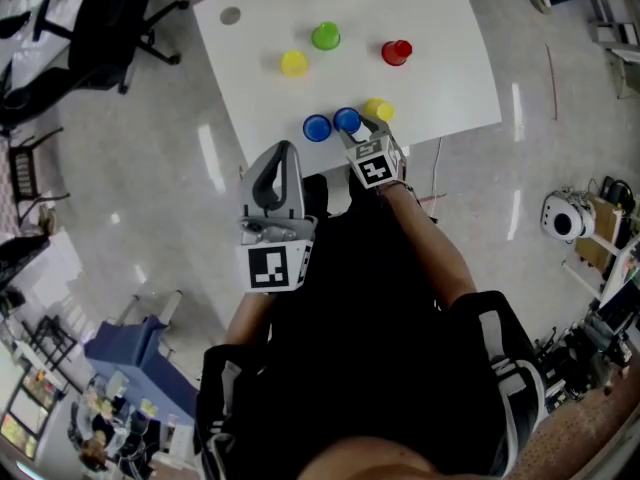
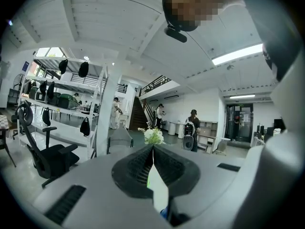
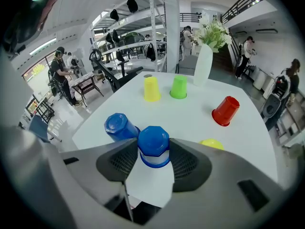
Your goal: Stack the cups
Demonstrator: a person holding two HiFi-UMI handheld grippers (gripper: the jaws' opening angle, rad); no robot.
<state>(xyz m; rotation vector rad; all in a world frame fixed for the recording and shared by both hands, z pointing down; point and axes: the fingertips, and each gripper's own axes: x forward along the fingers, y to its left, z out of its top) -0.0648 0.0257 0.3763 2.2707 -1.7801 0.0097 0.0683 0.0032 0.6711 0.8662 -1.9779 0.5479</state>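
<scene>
Nearest the body, the left gripper [image 2: 153, 151] is held by the table's near edge, its jaws brought together with nothing between them. Just beyond it, the right gripper [image 1: 355, 134] is tilted steeply down over the near part of the white rectangular table [image 1: 440, 78]. Its jaws are set wide round an upturned blue plastic cup [image 3: 153, 144]: the cup is seated between the two ribbed pads, with a pad laid against each of its sides and its octagonal base turned up. Whether the cup's rim is resting on the table cannot be told. A second upturned blue plastic cup [image 3: 118, 127] is seen just beside the gripped one, on the left jaw's side, and a near yellow plastic cup [image 3: 212, 143] is half hidden behind the right jaw. Farther across the table, well apart from the gripper, an upturned yellow plastic cup [image 3: 151, 88] and an upturned green plastic cup [image 3: 179, 87] are stood side by side, with an upturned red plastic cup [image 3: 225, 111] off to their right. A white vase of flowers [image 3: 202, 63] is placed at the far edge
</scene>
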